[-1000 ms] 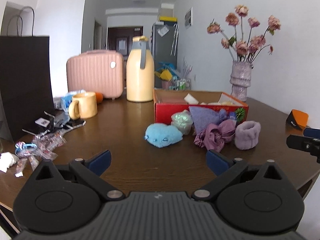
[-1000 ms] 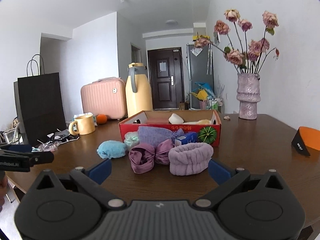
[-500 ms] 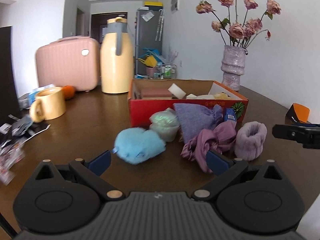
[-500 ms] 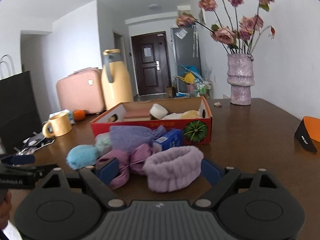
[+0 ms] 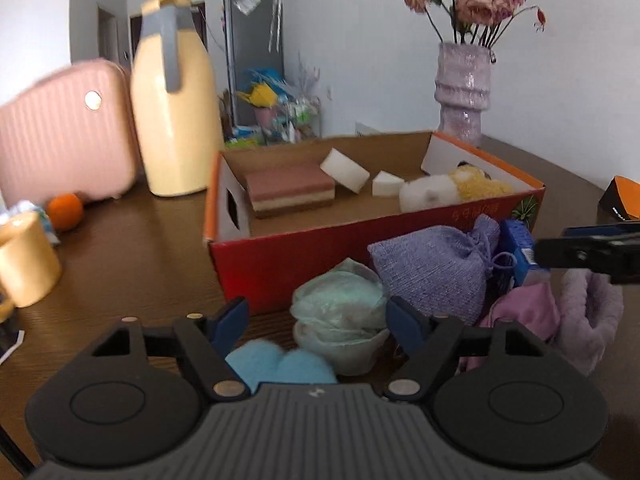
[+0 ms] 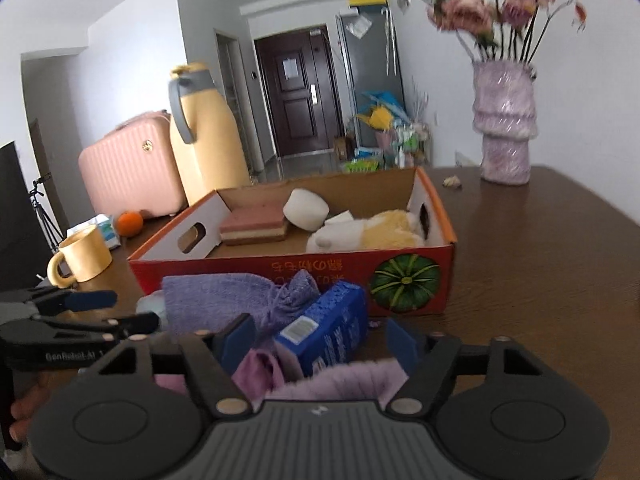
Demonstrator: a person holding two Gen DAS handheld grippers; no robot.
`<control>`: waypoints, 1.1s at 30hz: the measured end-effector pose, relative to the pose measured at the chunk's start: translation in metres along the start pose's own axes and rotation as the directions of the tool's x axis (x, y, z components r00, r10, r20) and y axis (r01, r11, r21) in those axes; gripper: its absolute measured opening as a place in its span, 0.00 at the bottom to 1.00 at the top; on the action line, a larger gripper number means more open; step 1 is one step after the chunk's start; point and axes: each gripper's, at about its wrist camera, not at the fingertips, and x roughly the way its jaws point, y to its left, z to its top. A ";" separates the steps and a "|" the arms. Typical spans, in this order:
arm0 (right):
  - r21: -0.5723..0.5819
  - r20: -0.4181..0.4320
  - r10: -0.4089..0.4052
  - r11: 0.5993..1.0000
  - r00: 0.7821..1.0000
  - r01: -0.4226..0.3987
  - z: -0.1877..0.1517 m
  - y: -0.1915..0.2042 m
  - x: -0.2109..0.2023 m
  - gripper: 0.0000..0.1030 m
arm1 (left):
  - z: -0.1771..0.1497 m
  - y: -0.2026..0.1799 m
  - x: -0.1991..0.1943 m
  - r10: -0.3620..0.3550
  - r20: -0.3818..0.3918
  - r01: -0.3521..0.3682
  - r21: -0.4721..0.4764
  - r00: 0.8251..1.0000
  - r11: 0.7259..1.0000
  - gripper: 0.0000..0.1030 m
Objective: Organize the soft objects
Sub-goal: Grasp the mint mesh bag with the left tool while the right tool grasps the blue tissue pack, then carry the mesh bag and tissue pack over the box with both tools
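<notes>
Both grippers have closed in on the soft pile since a second ago; the pile and the box now fill far more of each wrist view.

Left gripper (image 5: pixel 318 322): fingers spread, nothing pinched. Blue plush (image 5: pixel 280 364) lies low between the finger bases, close under the camera. Mint bundle (image 5: pixel 340 316) sits between the fingertips, nearer the right-hand pad, just beyond the plush. Whether either pad touches it cannot be told. Lavender pouch (image 5: pixel 436 268) lies beyond the mint bundle, to its right, against the box front. Right of the pouch: blue packet (image 5: pixel 518 250), pink scrunchie (image 5: pixel 524 310), fuzzy band (image 5: pixel 588 320).

Right gripper (image 6: pixel 322 338): fingers spread, nothing clamped. Fuzzy band (image 6: pixel 340 380) lies low between the finger bases, partly hidden by the gripper body. Blue packet (image 6: pixel 326 330) leans tilted between the fingertips, resting over the scrunchie (image 6: pixel 256 372). Pouch (image 6: pixel 224 300) lies beyond the left-hand pad.

Box (image 5: pixel 280 264), red cardboard, open top, stands on the table (image 6: pixel 540 280) right behind the pile. Inside: layered sponge (image 5: pixel 290 192), white foam pieces (image 5: pixel 344 170), white-and-yellow plush (image 6: pixel 372 234) at the right end.

Elsewhere on the table: yellow jug (image 5: pixel 176 116), pink case (image 5: pixel 64 136), orange (image 5: pixel 64 212), mug (image 6: pixel 82 254), vase (image 6: pixel 504 124) with flowers.
</notes>
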 end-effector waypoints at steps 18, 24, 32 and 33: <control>0.091 0.002 -0.025 0.996 1.000 0.025 0.001 -0.014 0.000 0.25 | 0.004 0.013 -0.018 -0.035 0.061 0.040 -0.084 0.998 0.996 0.32; 0.090 0.128 -0.003 0.996 0.992 -0.008 0.006 -0.011 -0.049 0.24 | 0.008 0.013 -0.067 -0.021 0.144 0.038 -0.117 0.989 0.992 0.32; 0.049 0.237 0.051 0.997 0.970 -0.064 -0.007 0.007 -0.121 0.24 | 0.005 -0.002 -0.124 -0.035 0.218 0.065 -0.133 0.975 0.989 0.32; 0.046 0.242 0.055 0.997 0.969 -0.068 -0.010 0.009 -0.126 0.24 | 0.003 -0.004 -0.130 -0.036 0.222 0.067 -0.135 0.974 0.989 0.32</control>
